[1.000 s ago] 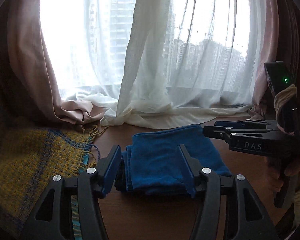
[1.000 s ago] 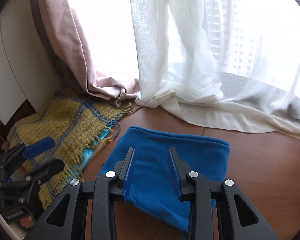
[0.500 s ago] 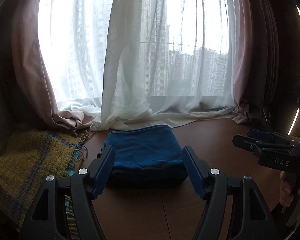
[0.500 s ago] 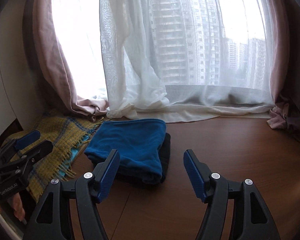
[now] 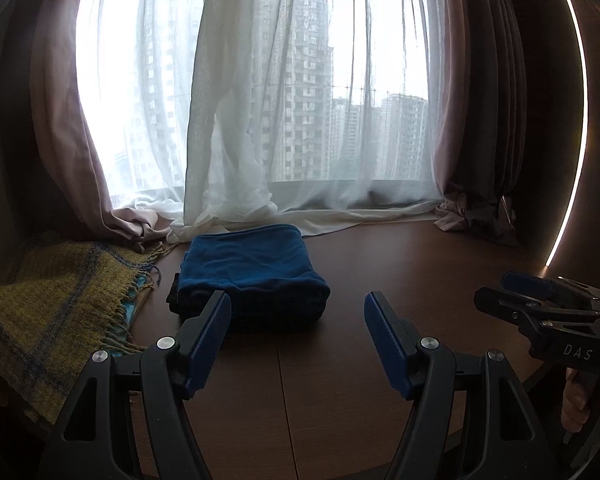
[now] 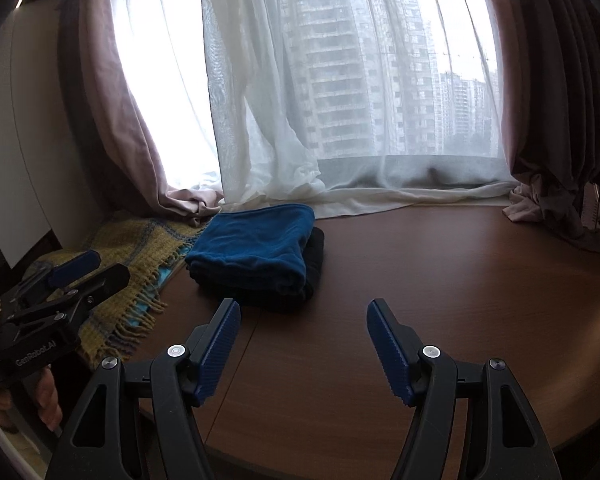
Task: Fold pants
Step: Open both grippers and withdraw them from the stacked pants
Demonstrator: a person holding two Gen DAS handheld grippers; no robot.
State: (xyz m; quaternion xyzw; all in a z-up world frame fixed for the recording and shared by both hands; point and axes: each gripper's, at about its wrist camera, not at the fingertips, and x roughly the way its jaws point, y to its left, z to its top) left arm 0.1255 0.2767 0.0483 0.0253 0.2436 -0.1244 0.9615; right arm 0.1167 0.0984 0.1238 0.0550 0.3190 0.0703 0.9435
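- Left wrist view: the left tongs (image 5: 296, 312) stand open over the dark wooden tabletop (image 5: 380, 264) with nothing between the blue pads (image 5: 208, 340); the folded blue pants (image 5: 252, 272) lie just beyond the tips, flat on the wood.
- A darker folded cloth (image 5: 175, 294) shows under the pants at their left edge; whether it is part of the same garment cannot be told.
- A yellow plaid fringed blanket (image 5: 56, 304) lies just left of the pants, its fringe near them.
- Right wrist view: the right tongs (image 6: 302, 322) are likewise spread wide and empty, short of the pants (image 6: 256, 244), which sit ahead and to the left.
- Each tool appears at the edge of the other's view, gripped by a hand (image 5: 576, 404) at the handle.
- Sheer white curtains (image 6: 300, 100) and pink drapes (image 6: 112, 92) pool on the tabletop behind the pants, with tower blocks (image 5: 296, 80) visible through the window.
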